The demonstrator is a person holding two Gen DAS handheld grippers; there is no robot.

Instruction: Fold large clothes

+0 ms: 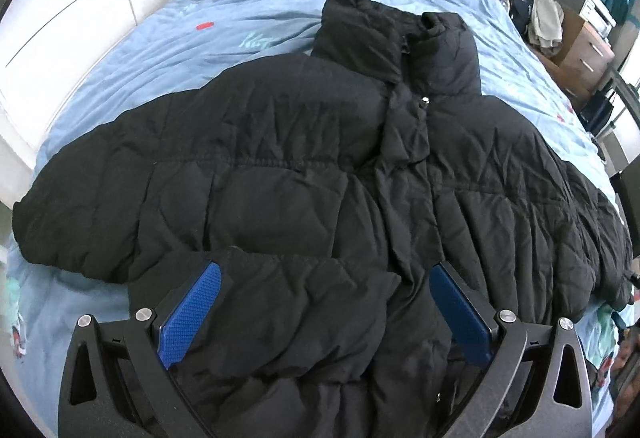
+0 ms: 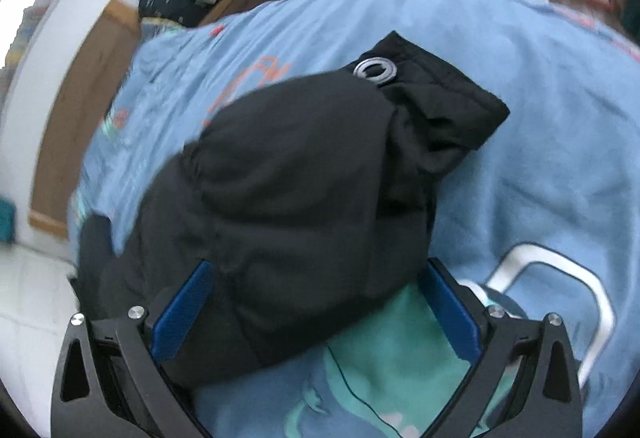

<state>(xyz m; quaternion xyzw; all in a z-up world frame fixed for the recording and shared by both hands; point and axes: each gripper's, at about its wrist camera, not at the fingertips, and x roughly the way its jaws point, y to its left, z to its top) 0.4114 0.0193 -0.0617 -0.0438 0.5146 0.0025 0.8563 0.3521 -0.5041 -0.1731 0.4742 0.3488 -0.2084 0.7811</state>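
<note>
jacket (image 1: 320, 166): black, spread front-up on the bed (image 1: 192, 38) | left gripper (image 1: 324, 290): jaws wide, over the hem | right gripper (image 2: 316, 290): jaws wide, sleeve (image 2: 304, 198) between them

Right gripper (image 2: 316, 302) low in frame, blue pads (image 2: 182, 312) spread wide, straddling a bulging black sleeve (image 2: 304, 198) of the jacket. The sleeve runs up toward one o'clock, its cuff (image 2: 452, 106) lying on the blue duvet (image 2: 540, 158), a metal snap ring (image 2: 375, 70) at twelve. Teal print (image 2: 396, 358) sits at six. Wooden headboard (image 2: 80, 118) at nine. Picture is blurred.
</note>
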